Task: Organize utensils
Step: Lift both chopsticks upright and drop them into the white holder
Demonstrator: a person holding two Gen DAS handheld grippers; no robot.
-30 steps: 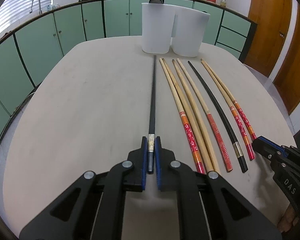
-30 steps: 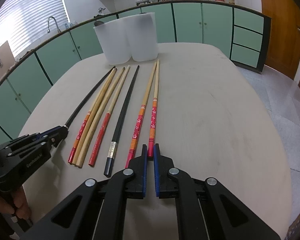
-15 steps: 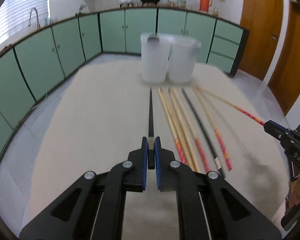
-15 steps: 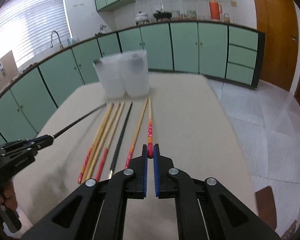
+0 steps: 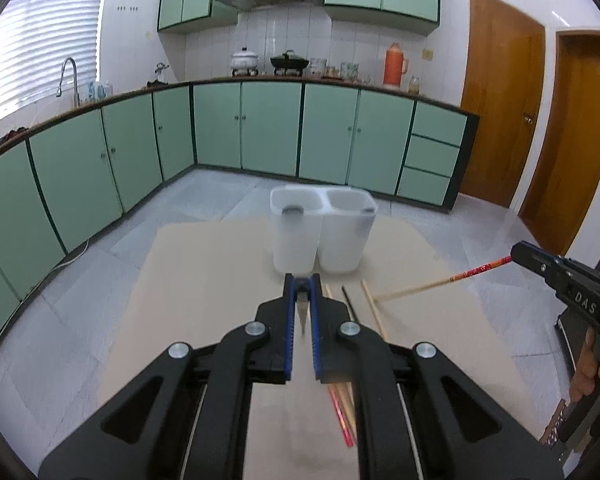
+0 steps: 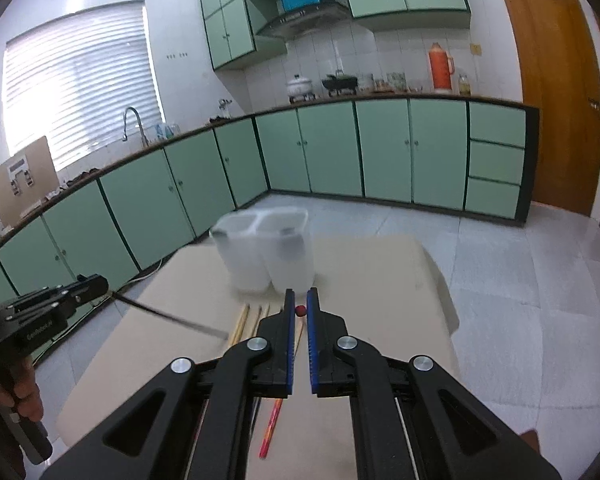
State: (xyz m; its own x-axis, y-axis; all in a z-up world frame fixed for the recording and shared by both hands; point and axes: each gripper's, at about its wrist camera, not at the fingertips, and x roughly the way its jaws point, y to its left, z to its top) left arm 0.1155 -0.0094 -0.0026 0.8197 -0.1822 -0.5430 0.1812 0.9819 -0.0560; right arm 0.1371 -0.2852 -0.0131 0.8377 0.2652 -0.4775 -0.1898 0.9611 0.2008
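Note:
My left gripper (image 5: 301,285) is shut on a black chopstick (image 6: 168,314), lifted high above the beige table (image 5: 204,280); in its own view I see only the chopstick's end between the pads. My right gripper (image 6: 300,300) is shut on a red-handled bamboo chopstick (image 5: 440,283), also raised, its red end (image 6: 300,311) showing between the pads. A white two-compartment holder (image 5: 322,232) stands at the table's far side, also in the right wrist view (image 6: 268,248). Several other chopsticks (image 5: 374,312) lie on the table below.
Green kitchen cabinets (image 5: 260,128) run along the walls behind the table. Wooden doors (image 5: 500,132) are at the right. The grey tiled floor (image 6: 520,272) surrounds the table. A red chopstick (image 6: 272,426) lies under my right gripper.
Both grippers have risen well above the table and tilted up, each carrying its chopstick off the row. The holder now sits lower in both views.

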